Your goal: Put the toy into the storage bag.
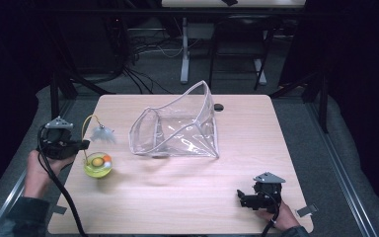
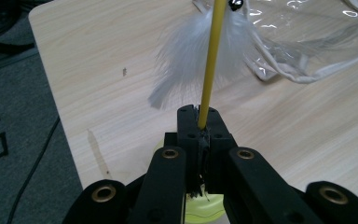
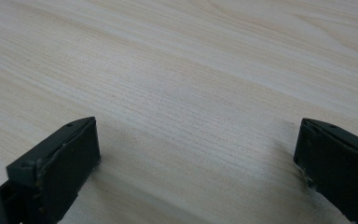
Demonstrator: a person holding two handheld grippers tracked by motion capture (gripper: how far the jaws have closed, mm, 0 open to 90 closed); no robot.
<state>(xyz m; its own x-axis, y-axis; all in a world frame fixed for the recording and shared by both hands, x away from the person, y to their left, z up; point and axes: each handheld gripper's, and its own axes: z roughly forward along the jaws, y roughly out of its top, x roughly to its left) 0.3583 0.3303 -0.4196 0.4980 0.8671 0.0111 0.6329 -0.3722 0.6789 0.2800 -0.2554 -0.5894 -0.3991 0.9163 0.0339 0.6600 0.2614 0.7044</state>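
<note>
A cat toy with a yellow-green base, a thin yellow wand and a white feather stands at the table's left. My left gripper is shut on the yellow wand, just above the base; the white feather hangs beyond the jaws. A clear plastic bag lies open at the table's middle, its edge just past the feather. My right gripper rests low at the front right, jaws wide open over bare wood.
The wooden table has a small dark hole at its back edge. Grey carpet lies to the table's left. Table legs and cables stand on the floor behind.
</note>
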